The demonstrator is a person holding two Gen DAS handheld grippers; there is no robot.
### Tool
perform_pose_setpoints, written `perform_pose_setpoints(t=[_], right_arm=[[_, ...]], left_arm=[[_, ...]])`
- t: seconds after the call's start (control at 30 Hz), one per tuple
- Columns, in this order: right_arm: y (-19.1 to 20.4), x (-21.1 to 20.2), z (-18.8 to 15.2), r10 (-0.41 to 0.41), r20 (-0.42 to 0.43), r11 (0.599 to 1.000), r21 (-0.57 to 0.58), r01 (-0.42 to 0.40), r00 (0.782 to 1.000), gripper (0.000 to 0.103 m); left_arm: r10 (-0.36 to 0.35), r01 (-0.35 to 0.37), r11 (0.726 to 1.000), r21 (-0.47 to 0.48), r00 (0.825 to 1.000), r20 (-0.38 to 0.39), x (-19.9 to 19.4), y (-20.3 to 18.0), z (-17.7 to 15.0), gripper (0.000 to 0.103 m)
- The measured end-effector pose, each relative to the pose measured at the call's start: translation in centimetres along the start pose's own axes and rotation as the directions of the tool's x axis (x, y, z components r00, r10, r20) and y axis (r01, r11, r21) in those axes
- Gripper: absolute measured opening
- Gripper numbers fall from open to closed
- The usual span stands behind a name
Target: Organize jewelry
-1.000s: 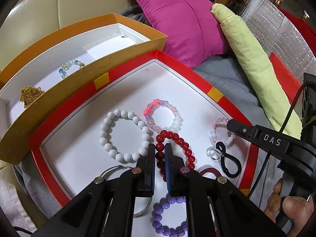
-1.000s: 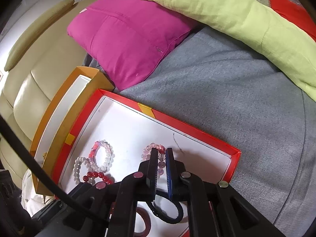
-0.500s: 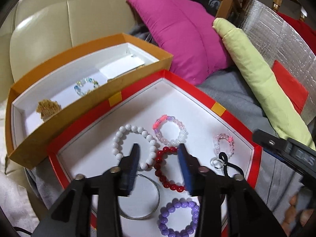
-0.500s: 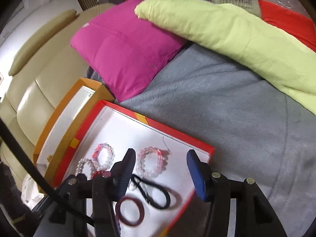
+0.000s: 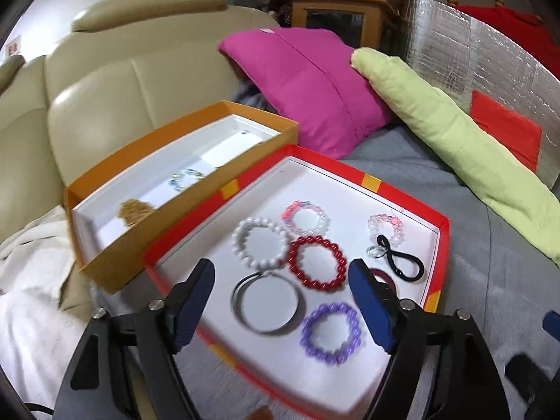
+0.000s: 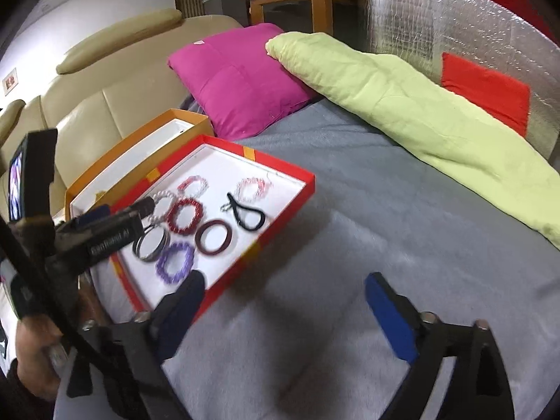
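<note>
- My left gripper (image 5: 280, 301) hangs over the near half of the red tray (image 5: 442, 241); its jaws are opening, already wide, with nothing pinched between them.
- My right gripper (image 6: 283, 311) sits above the grey blanket (image 6: 367, 210), at 4 o'clock from the tray; its jaws are opening too, very wide and empty.
- In the tray I count six beaded bracelets: one white bracelet (image 5: 259, 243), one dark red bracelet (image 5: 316, 262) touching it at 3 o'clock, one purple bracelet (image 5: 330, 332) nearest me, and three pale pink ones, one of them (image 5: 304, 217) at 12 o'clock of the red.
- Also there: one thin metal bangle (image 5: 266, 302), one maroon bangle (image 6: 213, 238), one black hair loop (image 5: 402, 262) and one small silver ring (image 5: 374, 252) touching the loop.
- The orange box (image 5: 115, 262) lies against the tray at 10 o'clock, holding one pale blue bracelet (image 5: 185, 178) and one gold clump (image 5: 134, 210).
- Behind at 12 o'clock: one magenta cushion (image 5: 308, 87), one lime-green pillow (image 5: 455, 140).
</note>
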State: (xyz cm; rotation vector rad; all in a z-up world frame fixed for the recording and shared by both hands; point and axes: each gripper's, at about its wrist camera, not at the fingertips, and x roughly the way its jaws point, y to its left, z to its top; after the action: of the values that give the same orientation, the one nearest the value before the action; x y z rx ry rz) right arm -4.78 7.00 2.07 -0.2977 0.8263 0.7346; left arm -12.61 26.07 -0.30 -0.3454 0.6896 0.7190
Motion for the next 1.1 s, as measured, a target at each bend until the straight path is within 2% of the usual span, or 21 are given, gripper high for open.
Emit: perform_pose_setpoints(t=[0.13,0.27,0.5,0.83,1.1], right_arm=[[1.2,-2.0,-1.6,0.007,0.032,1.0,0.002,-0.007,0.999,0.103],[2.6,-3.2,-2.5,0.039,0.048,0.999,-0.001,-0.039,0.998,0.103],[4.2,-5.2,-2.9,0.054,0.087,0.998,-0.019,-0.052,0.995,0.103],[4.4,-6.2,-3.0,0.033,0.099,0.999,-0.023,-0.031,0.995,0.103],[4.8,-5.0,-3.0,-0.015,0.081,1.0,-0.005,0.016,0.997,0.103]], left_arm=[[0.003,-0.003,1.0,-0.005,1.0,-0.008,-2.0,0.7,0.0,0.081],[0.026,-0.026,1.0,-0.009,0.999,0.029,-4.4,1.4,0.0,0.091],[0.028,-0.029,1.0,0.01,0.998,0.057,-7.2,1.8,-0.1,0.093],[0.022,-0.023,1.0,0.021,0.999,0.036,-8.2,2.1,-0.9,0.096],[0.017,-0.017,1.0,0.005,1.0,0.024,-8.2,2.7,-1.4,0.097]])
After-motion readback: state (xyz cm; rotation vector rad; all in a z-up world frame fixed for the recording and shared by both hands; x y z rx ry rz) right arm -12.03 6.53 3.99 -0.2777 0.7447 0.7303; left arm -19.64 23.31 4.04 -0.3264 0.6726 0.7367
